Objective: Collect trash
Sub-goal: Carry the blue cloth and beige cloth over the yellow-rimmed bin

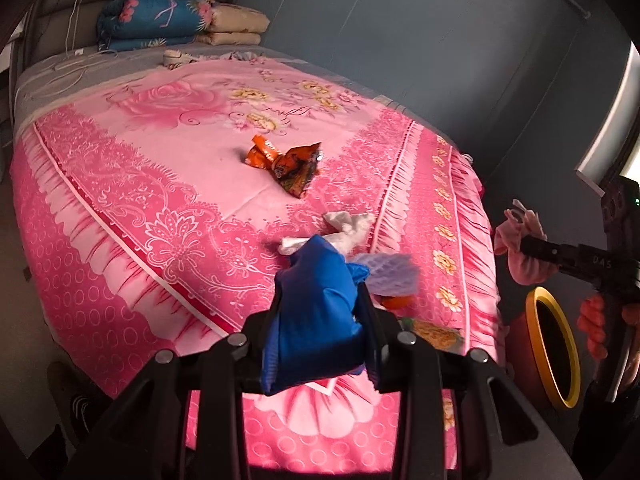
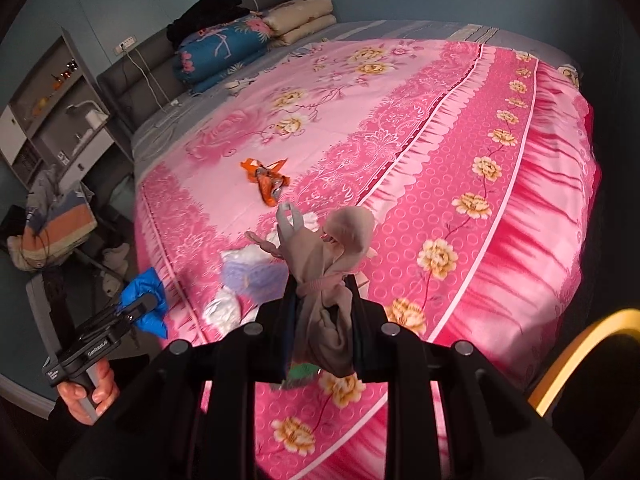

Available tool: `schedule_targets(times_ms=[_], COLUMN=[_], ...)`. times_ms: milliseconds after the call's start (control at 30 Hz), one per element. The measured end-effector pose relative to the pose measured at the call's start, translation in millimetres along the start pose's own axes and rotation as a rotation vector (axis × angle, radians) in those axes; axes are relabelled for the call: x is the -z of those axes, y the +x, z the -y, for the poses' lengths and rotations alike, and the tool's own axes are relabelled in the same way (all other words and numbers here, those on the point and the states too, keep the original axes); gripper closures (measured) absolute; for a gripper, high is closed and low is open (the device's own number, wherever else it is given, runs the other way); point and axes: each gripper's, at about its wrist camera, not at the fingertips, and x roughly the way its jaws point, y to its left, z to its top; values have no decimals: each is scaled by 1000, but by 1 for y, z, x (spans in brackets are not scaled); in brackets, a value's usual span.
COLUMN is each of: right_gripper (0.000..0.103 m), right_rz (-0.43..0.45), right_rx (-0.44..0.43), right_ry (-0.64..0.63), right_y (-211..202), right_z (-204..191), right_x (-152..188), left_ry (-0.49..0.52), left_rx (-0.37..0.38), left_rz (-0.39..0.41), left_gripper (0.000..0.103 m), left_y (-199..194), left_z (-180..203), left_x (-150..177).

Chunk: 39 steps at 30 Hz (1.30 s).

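Pink bed (image 1: 120,184): my left tool (image 1: 320,320) clamps blue wad (image 1: 316,320), right tool (image 2: 324,308) clamps beige wad (image 2: 332,264); next, drop both into yellow-rimmed bin (image 1: 560,360).

Your bed (image 1: 120,216) carries an orange wrapper (image 1: 286,162), white tissue (image 1: 348,226), purple paper (image 1: 390,274) and folded quilts (image 1: 160,20).

A crumpled orange foil wrapper (image 1: 286,164) lies near the middle of the pink flowered bedspread (image 1: 132,184). Nearer the foot edge lie a white crumpled tissue (image 1: 352,226) and, just beside it, a lilac foam net sleeve (image 1: 390,278). Folded quilts, blue flowered (image 1: 156,20) and beige (image 1: 236,26), are stacked side by side at the head edge. A round yellow-rimmed bin (image 1: 554,354) stands on the floor beside the bed's foot corner.
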Motion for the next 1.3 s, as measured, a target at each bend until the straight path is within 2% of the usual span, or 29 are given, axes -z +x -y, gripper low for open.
schedule_targets(times_ms=[167,467,967,1300], right_gripper=[81,81,81,81], right_rz=[23,92,201,274], right_rx=[-5,-26,-48,-2], right_ry=[17,50,94,151], right_y=[-22,-66,-120,-154], right_z=[3,17,44,74], right_x=[14,32,44,53], left_ry=[51,81,179,249], left_rx=[10,43,84,137], left_rz=[18,26,28,19], left_gripper=[72,72,71,71], left_y=[-14,-23,-34,-33], left_z=[24,62,132,183], left_x=[-1,-1,4,3])
